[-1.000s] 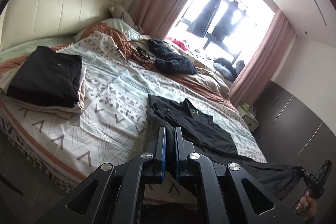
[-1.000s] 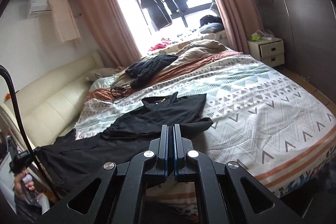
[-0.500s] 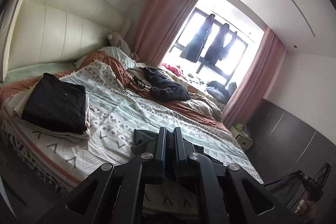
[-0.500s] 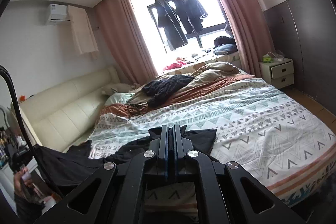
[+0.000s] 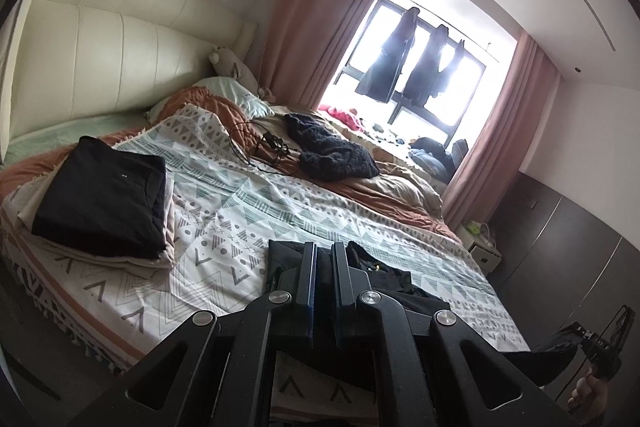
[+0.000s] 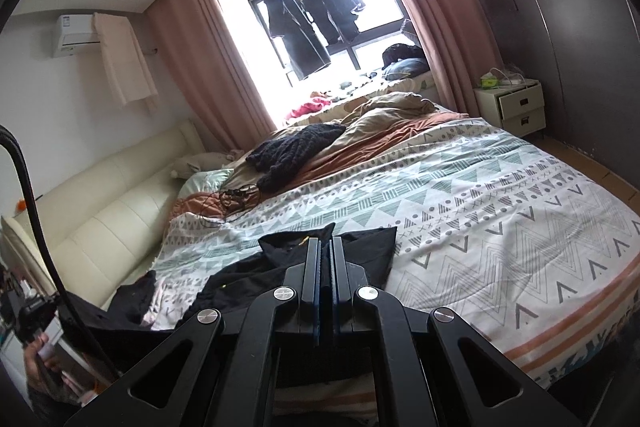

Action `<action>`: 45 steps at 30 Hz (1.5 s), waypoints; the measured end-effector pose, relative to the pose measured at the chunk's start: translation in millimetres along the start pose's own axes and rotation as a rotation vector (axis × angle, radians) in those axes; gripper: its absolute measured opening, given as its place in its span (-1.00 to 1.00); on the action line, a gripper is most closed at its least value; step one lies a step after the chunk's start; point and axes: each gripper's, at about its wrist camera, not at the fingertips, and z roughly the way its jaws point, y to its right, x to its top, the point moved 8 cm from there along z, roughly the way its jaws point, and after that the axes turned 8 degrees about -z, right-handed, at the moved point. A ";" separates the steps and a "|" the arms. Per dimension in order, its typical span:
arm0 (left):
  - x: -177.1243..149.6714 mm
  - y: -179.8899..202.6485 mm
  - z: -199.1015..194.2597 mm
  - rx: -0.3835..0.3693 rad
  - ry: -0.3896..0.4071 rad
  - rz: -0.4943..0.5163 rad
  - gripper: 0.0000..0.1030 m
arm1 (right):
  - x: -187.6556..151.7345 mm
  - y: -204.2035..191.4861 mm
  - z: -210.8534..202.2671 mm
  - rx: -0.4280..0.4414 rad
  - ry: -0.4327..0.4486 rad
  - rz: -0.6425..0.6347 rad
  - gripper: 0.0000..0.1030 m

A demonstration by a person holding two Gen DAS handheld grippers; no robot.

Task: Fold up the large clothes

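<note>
A large black garment [image 5: 384,279] lies crumpled on the patterned bedspread [image 5: 248,211] near the bed's front edge; it also shows in the right wrist view [image 6: 360,251]. My left gripper [image 5: 323,251] is shut on the garment's hem, black cloth pinched between its jaws. My right gripper [image 6: 326,247] is shut on the other end of the hem. The garment's lower part hangs between the two grippers, off the bed edge [image 6: 132,307]. The other gripper shows at the far right of the left wrist view [image 5: 596,351].
A folded black garment [image 5: 104,195] rests on a pile at the bed's left. A dark knit sweater [image 5: 332,155] and cables [image 5: 260,147] lie farther back. A cream headboard [image 5: 120,59], a white nightstand [image 6: 520,103] and dark wardrobes [image 5: 568,247] ring the bed.
Both grippers have lifted and pulled the garment's hem toward the bed's front edge, so the spread-out garment has bunched up and doubled over. Both stay shut.
</note>
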 end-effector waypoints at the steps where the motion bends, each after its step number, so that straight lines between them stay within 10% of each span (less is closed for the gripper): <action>1: 4.3 1.9 5.6 0.005 0.003 0.006 -0.88 | 5.8 0.8 5.7 -0.004 0.009 0.006 -0.93; 22: 87.0 34.4 155.3 0.063 0.024 0.145 -0.87 | 121.5 4.7 165.6 -0.064 0.088 -0.011 -0.93; 42: 12.3 -38.5 336.4 0.197 -0.230 0.108 -0.83 | 16.9 75.5 326.3 -0.230 -0.184 0.026 -0.90; 44: 3.8 -41.6 346.4 0.183 -0.277 0.073 -0.64 | 3.0 81.3 335.0 -0.244 -0.244 0.068 -0.73; 45: -0.1 -42.3 349.3 0.165 -0.299 0.051 -0.41 | -1.5 80.6 336.6 -0.232 -0.257 0.086 -0.29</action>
